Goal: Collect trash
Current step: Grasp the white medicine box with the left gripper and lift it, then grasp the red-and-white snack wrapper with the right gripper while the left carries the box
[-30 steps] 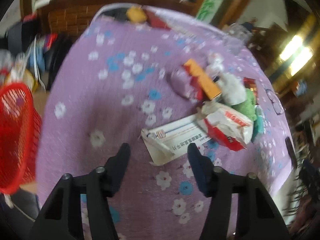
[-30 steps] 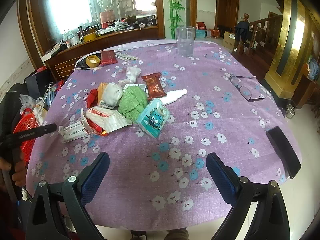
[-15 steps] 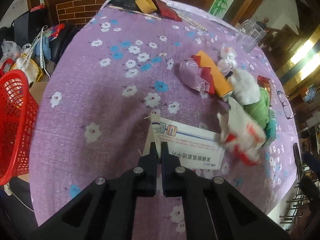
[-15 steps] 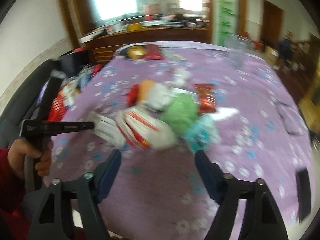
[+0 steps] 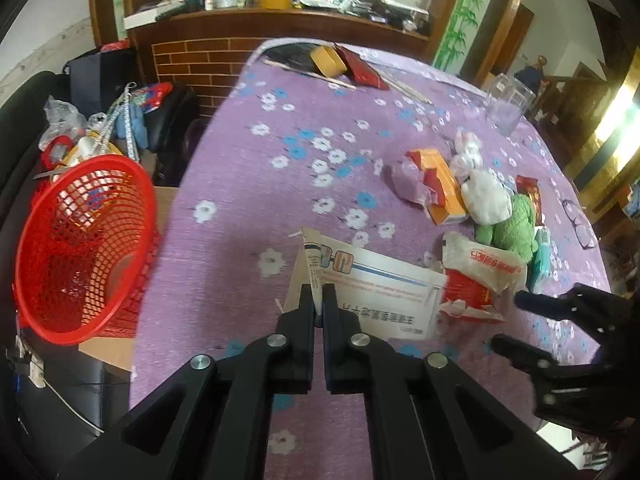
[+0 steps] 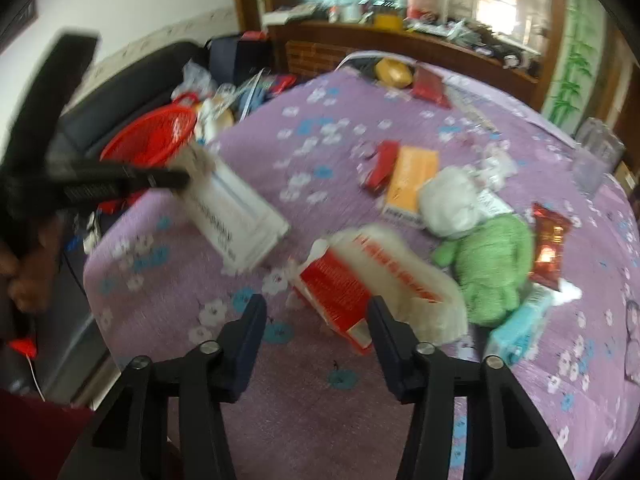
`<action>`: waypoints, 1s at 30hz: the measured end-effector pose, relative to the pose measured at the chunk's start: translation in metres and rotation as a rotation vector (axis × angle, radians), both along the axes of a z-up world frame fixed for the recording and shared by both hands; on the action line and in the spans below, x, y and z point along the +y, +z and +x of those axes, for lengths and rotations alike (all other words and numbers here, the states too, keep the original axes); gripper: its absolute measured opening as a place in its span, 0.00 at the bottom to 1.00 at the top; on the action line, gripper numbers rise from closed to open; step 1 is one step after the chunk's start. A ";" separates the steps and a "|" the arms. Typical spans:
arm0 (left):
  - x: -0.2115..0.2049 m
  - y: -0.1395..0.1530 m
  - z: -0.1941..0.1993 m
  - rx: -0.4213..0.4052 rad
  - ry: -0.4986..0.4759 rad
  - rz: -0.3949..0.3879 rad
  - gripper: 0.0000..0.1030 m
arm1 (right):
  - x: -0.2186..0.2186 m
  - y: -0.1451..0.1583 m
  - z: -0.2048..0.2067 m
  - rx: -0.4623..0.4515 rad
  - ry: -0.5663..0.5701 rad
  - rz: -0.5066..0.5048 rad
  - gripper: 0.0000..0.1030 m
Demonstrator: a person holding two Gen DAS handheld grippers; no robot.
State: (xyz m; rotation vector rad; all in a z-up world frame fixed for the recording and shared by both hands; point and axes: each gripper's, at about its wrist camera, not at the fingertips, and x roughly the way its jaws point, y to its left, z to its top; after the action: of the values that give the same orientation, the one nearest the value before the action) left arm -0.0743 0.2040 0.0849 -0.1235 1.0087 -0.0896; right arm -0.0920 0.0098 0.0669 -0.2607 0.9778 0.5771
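My left gripper is shut on the flap of a flat white medicine box and holds it lifted above the purple flowered tablecloth. The box also shows in the right wrist view, hanging from the left gripper. A red mesh basket stands off the table's left edge. My right gripper is open, its fingers on either side of a red-and-white crumpled wrapper, apart from it. That wrapper lies just right of the box, with the right gripper beyond it.
More trash lies on the table: an orange box, a white wad, a green cloth, a red snack packet, a teal tissue pack. A glass and spectacles sit further off.
My left gripper closed on the box flap and lifted the box off the cloth. My right gripper moved in over the red-and-white wrapper.
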 end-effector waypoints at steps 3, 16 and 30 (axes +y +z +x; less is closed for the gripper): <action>0.007 0.005 -0.004 -0.014 0.022 0.009 0.03 | 0.007 -0.010 0.007 -0.010 0.036 -0.041 0.51; 0.021 0.020 -0.016 -0.065 0.074 0.022 0.03 | 0.021 -0.011 0.023 0.067 0.089 -0.008 0.03; 0.076 0.047 -0.025 -0.132 0.180 0.049 0.03 | 0.044 0.054 0.025 0.220 0.043 0.374 0.03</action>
State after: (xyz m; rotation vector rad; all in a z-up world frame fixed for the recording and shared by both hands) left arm -0.0992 0.2805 0.1320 -0.1610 0.8636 0.0904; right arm -0.0667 0.0540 0.1207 0.1175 1.0555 0.8273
